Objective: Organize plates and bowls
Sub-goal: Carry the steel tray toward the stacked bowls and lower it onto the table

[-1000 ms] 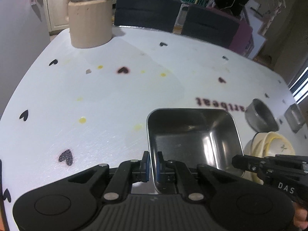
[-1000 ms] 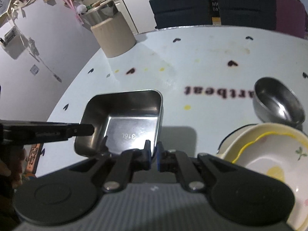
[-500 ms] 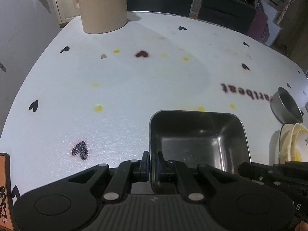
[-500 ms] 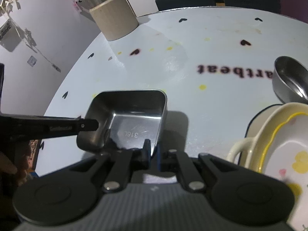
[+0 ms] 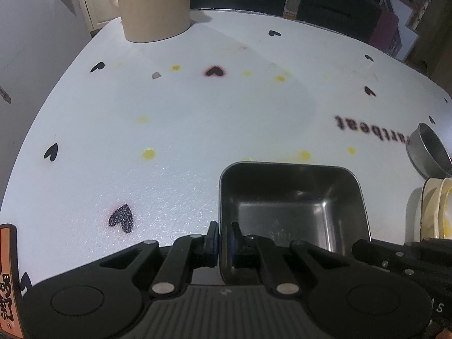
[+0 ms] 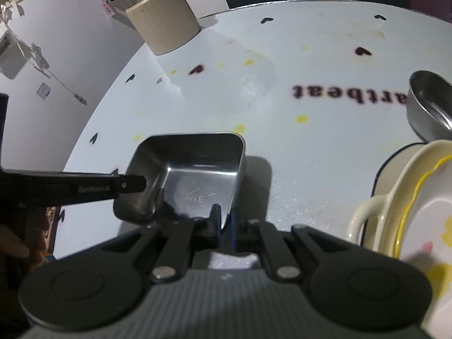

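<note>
Square steel tray (image 5: 293, 206) near the front edge of the white heart-printed surface (image 5: 197, 118), pinched from both sides. Left tongs (image 5: 224, 240) clamped on the tray's left wall near its near corner, one pad outside, one inside. Right tongs (image 6: 224, 226) clamped likewise on the right wall of the same tray (image 6: 195, 178). From the left wrist view: the tray's interior dark, the right tool's black body crossing the lower right, a beige canister (image 5: 154, 5) at the far left edge of the surface, an orange printed card (image 5: 8, 271) at the near left corner. From the right wrist view only: a stamped "316L" mark on the tray floor, the left tool's finger reaching in from the left across the tray's left rim, and a cream dish with a yellow rim and a handle (image 6: 409, 206) close on the right. Round steel bowl (image 6: 429, 104) just beyond that dish, seen in both views, at the right edge in the left one (image 5: 428, 152). Upside-down purple lettering on the surface between tray and bowl.
</note>
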`<state>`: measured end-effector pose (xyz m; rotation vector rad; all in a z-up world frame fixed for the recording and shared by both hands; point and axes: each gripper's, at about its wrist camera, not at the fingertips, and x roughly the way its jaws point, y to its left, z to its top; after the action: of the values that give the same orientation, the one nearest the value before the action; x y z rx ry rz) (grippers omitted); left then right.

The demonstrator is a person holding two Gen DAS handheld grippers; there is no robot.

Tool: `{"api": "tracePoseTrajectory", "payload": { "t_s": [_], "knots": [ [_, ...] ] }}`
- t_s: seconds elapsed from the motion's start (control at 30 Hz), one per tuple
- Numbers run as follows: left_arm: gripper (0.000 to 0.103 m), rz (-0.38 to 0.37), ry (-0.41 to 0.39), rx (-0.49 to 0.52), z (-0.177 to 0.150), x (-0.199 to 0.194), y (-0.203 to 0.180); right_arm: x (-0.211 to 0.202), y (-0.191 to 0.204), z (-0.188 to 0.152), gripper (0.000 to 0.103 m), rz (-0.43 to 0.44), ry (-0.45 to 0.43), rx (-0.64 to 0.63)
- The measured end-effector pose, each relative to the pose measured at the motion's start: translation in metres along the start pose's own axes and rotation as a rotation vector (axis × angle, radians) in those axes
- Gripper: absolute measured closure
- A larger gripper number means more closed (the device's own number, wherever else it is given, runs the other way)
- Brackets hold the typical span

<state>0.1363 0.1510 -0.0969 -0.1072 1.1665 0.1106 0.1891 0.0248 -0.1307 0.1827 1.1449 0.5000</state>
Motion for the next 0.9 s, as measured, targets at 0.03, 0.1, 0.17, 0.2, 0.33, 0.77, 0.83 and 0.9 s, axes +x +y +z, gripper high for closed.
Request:
{"api": "tracePoseTrajectory", "payload": {
  "t_s": [0.03, 0.1, 0.17, 0.2, 0.33, 0.77, 0.83, 0.9],
  "knots": [
    [0.095, 0.001, 0.001, 0.000, -0.0002, 0.0002, 0.0001, 0.0006, 0.0005, -0.0001, 0.094, -0.001, 0.000, 0.000],
    [0.095, 0.002, 0.004, 0.001, -0.0001, 0.0007, 0.0011, 0.0017, 0.0008, 0.0001, 0.094, 0.001, 0.000, -0.001],
    [0.095, 0.003, 0.010, 0.000, -0.0001, 0.0019, 0.0022, 0.0025, 0.0008, 0.0003, 0.094, 0.006, 0.001, -0.002],
    [0.095, 0.003, 0.012, 0.000, -0.0003, 0.0024, 0.0025, 0.0030, 0.0008, 0.0003, 0.094, 0.009, 0.002, -0.003],
    [0.095, 0.006, 0.013, 0.006, -0.0004, 0.0034, 0.0020, 0.0052, 0.0006, 0.0003, 0.094, 0.011, 0.009, -0.007],
    [0.095, 0.004, 0.013, 0.006, -0.0012, 0.0038, 0.0026, 0.0056, 0.0016, -0.0012, 0.094, 0.012, 0.013, -0.005],
    [0.088, 0.002, 0.018, 0.008, -0.0014, 0.0037, 0.0022, 0.0053, 0.0002, -0.0008, 0.094, 0.016, 0.015, 0.002],
    [0.082, -0.001, 0.017, 0.002, -0.0013, 0.0023, 0.0022, 0.0051, -0.0018, -0.0006, 0.093, 0.020, 0.014, 0.017]
  ]
}}
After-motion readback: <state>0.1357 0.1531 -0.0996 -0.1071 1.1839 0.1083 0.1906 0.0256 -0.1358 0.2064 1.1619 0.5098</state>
